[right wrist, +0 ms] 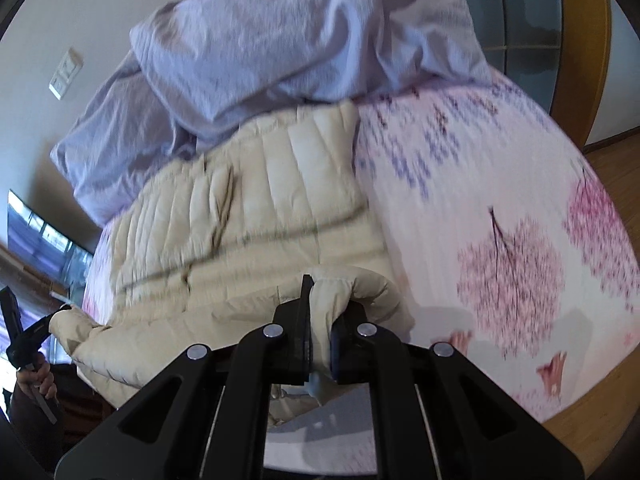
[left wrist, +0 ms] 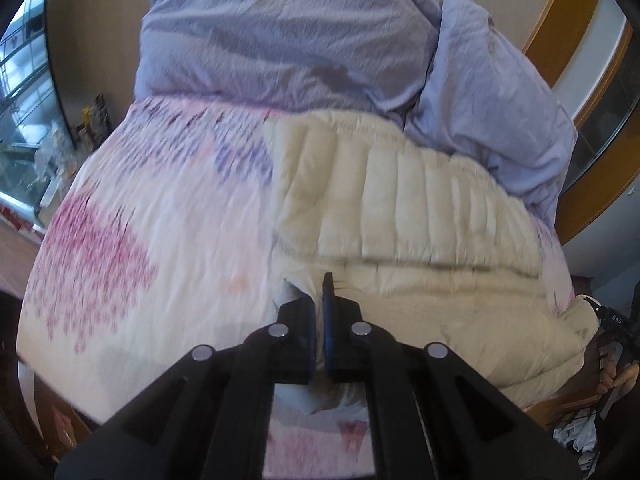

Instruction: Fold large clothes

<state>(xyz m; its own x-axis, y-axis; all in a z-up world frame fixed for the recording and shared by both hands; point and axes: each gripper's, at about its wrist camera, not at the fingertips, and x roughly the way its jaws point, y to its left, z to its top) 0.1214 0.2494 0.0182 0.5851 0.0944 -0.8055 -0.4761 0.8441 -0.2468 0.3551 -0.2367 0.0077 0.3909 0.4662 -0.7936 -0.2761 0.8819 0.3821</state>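
Observation:
A cream quilted puffer jacket (left wrist: 400,200) lies spread on a bed; it also shows in the right wrist view (right wrist: 248,200). My left gripper (left wrist: 318,300) is shut on the jacket's near left edge, jaws almost together with thin fabric between them. My right gripper (right wrist: 320,308) is shut on a thick padded fold of the jacket's near right corner (right wrist: 340,292). The other gripper shows small at the right edge of the left wrist view (left wrist: 612,320) and at the left edge of the right wrist view (right wrist: 24,336).
The bed has a white sheet with pink and purple tree prints (left wrist: 140,232) (right wrist: 500,200). A lilac duvet (left wrist: 280,32) (right wrist: 300,40) is heaped at the far end, touching the jacket. A wooden floor (right wrist: 608,184) and a wooden frame (left wrist: 580,20) lie to the right.

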